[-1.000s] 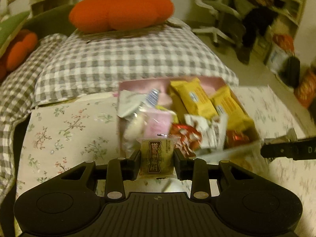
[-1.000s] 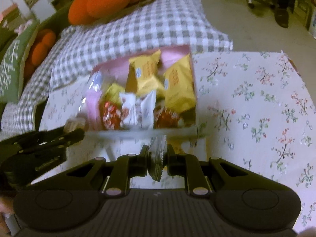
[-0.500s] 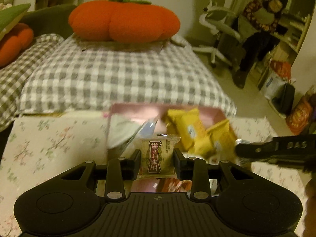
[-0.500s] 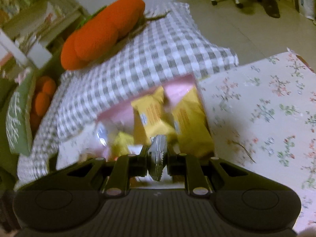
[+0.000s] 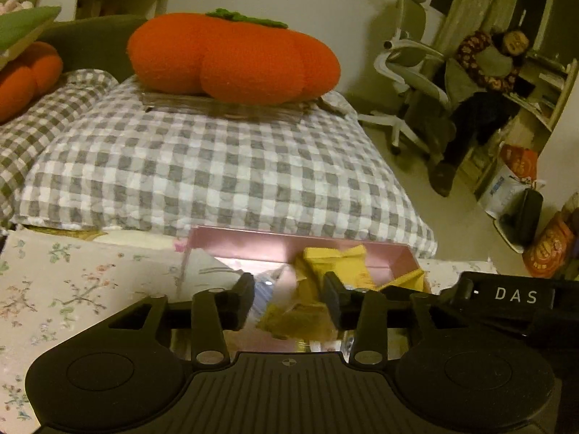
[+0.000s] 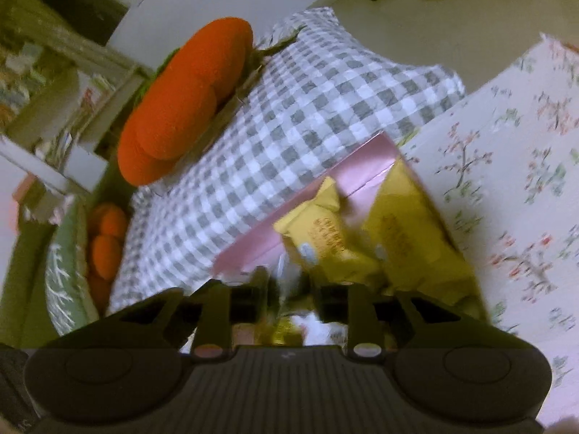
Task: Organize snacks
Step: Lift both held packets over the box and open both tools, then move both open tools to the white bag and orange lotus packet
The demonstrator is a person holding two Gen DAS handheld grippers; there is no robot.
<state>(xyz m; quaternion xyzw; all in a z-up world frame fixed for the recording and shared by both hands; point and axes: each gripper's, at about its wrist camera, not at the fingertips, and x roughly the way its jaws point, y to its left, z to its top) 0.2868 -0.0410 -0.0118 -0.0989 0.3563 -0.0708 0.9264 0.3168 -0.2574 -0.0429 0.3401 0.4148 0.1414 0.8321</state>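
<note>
Snacks sit piled in pink box on floral surface, near edge of checked bed; yellow packs crowd the box's right side. My left gripper hangs over the box w/ fingers opening, nothing pinched btwn them that I can see. My right gripper is tilted over the same box, fingers also opening, gap blurry but looks empty. Judging both are positioned above the box so pieces drop in, not on the cloth. Orange cushion far behind.
</note>
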